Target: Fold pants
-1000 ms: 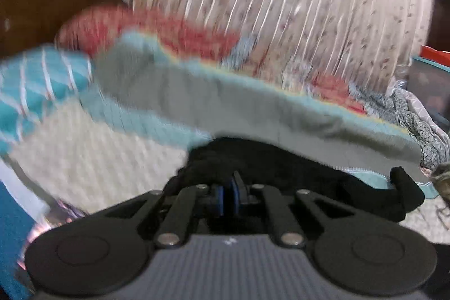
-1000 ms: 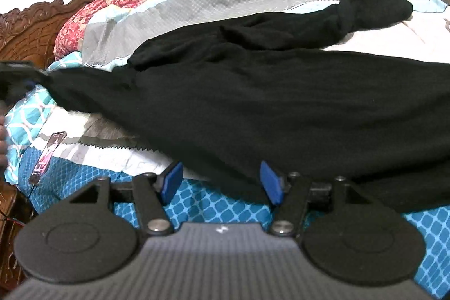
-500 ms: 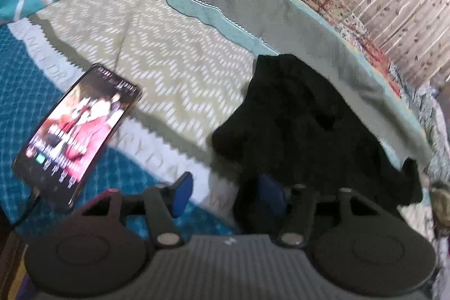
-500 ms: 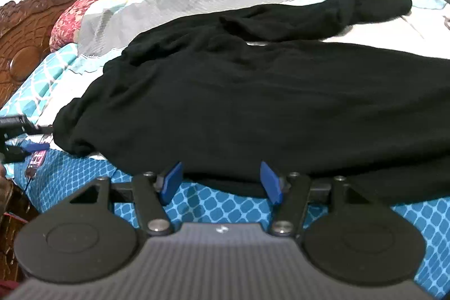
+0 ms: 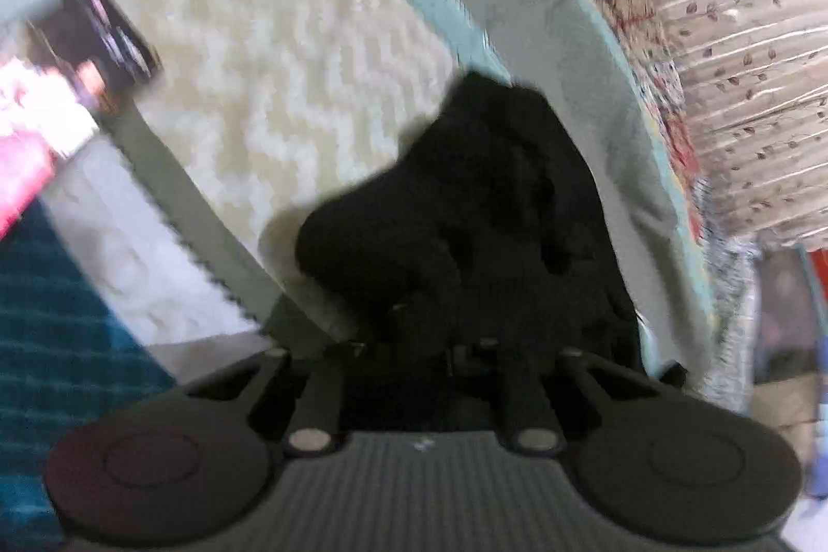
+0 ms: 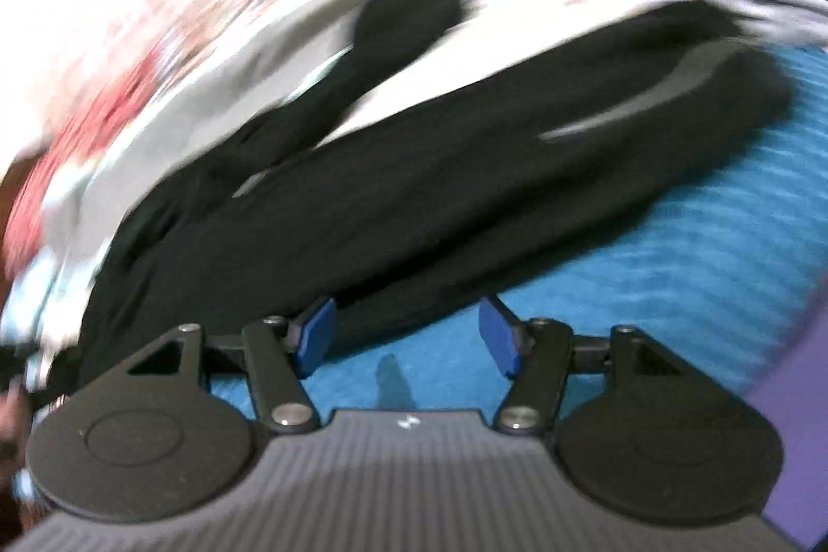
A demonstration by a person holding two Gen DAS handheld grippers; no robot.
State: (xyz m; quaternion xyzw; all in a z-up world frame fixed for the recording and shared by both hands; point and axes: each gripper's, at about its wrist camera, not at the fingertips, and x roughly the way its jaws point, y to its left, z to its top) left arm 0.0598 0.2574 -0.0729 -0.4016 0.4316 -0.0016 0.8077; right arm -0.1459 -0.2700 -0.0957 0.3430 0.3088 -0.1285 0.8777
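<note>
Black pants (image 6: 440, 174) lie spread across the bed, one leg reaching up to the far side, a grey stripe near the right end. My right gripper (image 6: 409, 334) is open and empty, just short of the pants' near edge, over the blue bedcover. In the blurred left wrist view a bunched end of the pants (image 5: 481, 200) lies right in front of my left gripper (image 5: 419, 345). Its fingertips are buried in the black cloth, so I cannot tell how the jaws stand.
A lit phone (image 5: 62, 86) lies on the bedcover at the left. The bedcover (image 5: 290, 50) is cream zigzag with teal borders (image 6: 647, 252). Red patterned pillows (image 6: 119, 86) and a striped curtain (image 5: 740, 34) are behind. Loose clothes lie at the far right.
My left gripper was shut on the pants, opened half a second ago, and has now pushed forward into the bunched cloth. My right gripper has swung right along the pants, still open.
</note>
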